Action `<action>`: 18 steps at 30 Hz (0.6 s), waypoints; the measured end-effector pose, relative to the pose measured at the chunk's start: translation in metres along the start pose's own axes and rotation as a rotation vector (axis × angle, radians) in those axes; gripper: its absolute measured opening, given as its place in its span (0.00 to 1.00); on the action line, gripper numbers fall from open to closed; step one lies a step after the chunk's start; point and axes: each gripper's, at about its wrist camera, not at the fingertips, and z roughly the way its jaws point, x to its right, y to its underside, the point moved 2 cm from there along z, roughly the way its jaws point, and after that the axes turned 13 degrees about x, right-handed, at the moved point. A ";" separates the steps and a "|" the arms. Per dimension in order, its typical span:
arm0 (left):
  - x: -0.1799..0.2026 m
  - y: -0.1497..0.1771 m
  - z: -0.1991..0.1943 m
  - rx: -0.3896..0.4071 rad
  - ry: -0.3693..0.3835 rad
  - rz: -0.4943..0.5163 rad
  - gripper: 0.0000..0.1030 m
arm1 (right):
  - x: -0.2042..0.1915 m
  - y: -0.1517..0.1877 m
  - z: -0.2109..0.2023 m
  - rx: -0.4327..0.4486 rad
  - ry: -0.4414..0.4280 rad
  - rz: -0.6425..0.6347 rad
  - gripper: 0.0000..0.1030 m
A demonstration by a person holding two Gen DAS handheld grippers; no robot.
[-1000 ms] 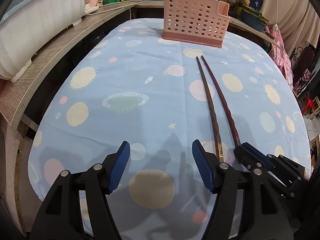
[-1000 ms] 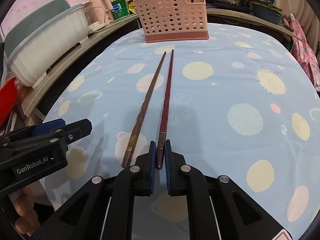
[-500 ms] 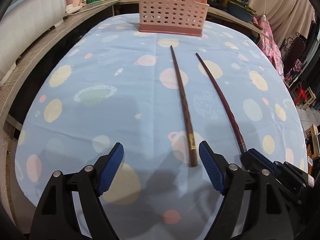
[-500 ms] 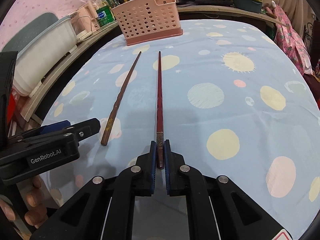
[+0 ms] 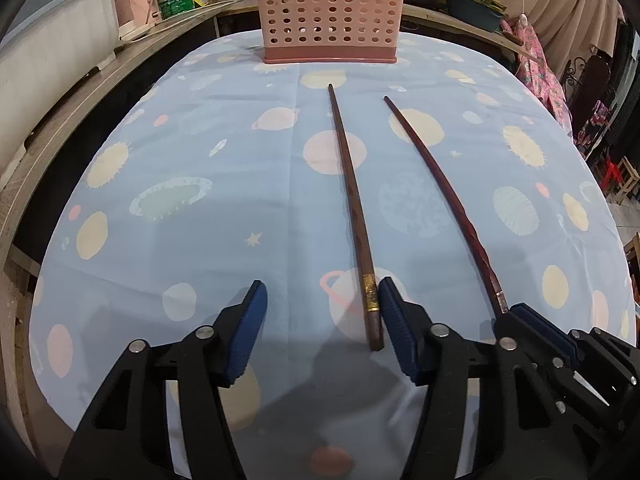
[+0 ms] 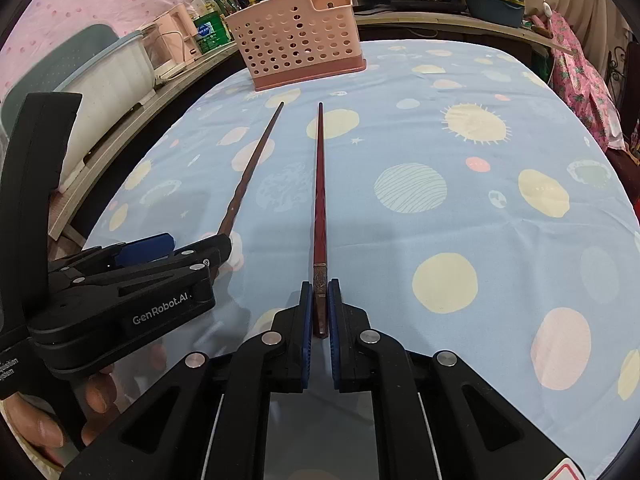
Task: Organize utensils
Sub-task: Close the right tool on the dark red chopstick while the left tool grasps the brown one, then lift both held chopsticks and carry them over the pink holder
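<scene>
Left claw (image 5: 320, 328) was closing, pads not yet pressing; brown chopstick (image 5: 352, 208) lay between them on the desk (image 5: 200, 160), butt beside the right pad. Right claw (image 6: 319, 320) was clamped on red chopstick (image 6: 320, 200). Pink holder (image 5: 330, 12) stood at far edge, beyond both tips.
</scene>
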 end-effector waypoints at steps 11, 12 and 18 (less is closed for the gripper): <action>-0.008 0.001 -0.004 -0.016 0.032 -0.020 0.07 | 0.000 0.000 -0.001 -0.002 -0.001 -0.001 0.07; -0.009 0.001 -0.005 -0.019 0.035 -0.024 0.07 | 0.000 0.000 -0.001 -0.003 -0.002 -0.001 0.07; -0.019 0.003 -0.010 -0.039 0.042 -0.060 0.07 | 0.001 0.000 -0.004 -0.011 -0.009 0.014 0.07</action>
